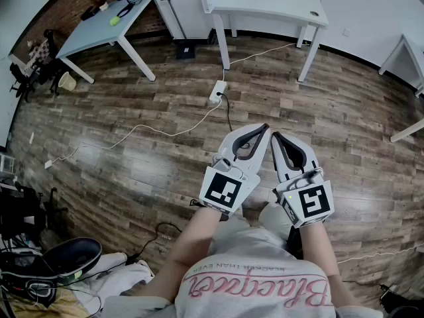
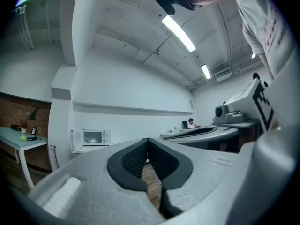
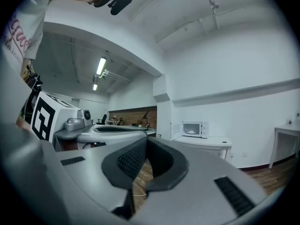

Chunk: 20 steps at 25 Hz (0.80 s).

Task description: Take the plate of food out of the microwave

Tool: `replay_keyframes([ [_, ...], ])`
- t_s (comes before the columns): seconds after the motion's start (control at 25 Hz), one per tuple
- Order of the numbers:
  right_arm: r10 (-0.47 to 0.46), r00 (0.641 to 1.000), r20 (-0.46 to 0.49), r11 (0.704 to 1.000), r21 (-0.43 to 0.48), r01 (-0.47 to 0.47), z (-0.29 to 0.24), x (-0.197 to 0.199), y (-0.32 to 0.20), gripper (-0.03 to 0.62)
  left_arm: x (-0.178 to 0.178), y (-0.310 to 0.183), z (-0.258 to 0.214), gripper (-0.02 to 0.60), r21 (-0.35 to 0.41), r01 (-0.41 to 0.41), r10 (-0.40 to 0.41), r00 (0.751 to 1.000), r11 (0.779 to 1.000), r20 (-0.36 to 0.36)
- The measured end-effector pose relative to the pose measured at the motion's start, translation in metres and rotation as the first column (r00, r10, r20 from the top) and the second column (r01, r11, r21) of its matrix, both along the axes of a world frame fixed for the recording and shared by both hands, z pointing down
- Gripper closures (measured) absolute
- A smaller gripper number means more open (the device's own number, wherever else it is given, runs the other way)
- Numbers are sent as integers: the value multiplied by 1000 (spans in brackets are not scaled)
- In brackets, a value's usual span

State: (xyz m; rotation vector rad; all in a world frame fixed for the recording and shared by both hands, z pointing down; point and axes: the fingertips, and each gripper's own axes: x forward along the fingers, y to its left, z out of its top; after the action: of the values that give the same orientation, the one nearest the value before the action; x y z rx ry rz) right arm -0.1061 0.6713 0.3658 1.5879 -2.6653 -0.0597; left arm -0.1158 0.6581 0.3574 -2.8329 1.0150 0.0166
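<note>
Both tools are empty. My left gripper (image 2: 148, 140) is clenched, its jaw tips meeting with nothing between them, and my right gripper (image 3: 146, 139) is the same, tips together on nothing. Both point level, side by side close in front of me and well apart from the work. The plate of food (image 3: 191, 132) sits inside the microwave (image 3: 194, 129), which stands on a white table (image 3: 206, 142) against the far wall, across the wood floor (image 1: 132, 111). The microwave's door appears swung open to the left. In my judgement the plate is stiff, smooth and breakable, possibly warm, and the food on it will slide if it tips. I would take hold at the near rim, one jaw over and one under the edge, keep the plate flat, and steady the opposite rim with the second gripper. The plate shows only as a small pale shape, so its material, rim depth and contents cannot be made out. The head view cuts the microwave off at its top edge. Whether the door is fully open is uncertain.
</note>
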Motion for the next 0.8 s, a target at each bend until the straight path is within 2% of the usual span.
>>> replay_keyframes([
  [0.16,3,1000,0,1000,27,-3,-8,8,2,583,9,3,-5,577,18,7,-7,1000,1000,6],
  [0.32,4,1000,3,999,38,-4,-15,25,4,583,21,2,-15,577,29,33,-32,999,999,-17],
  [0.48,-3,1000,14,999,44,3,-24,54,4,583,49,1,-20,575,30,32,-32,999,999,-11],
  [0.8,-58,998,-19,996,62,59,-21,106,4,582,103,-6,-17,577,18,67,-66,997,998,-49],
])
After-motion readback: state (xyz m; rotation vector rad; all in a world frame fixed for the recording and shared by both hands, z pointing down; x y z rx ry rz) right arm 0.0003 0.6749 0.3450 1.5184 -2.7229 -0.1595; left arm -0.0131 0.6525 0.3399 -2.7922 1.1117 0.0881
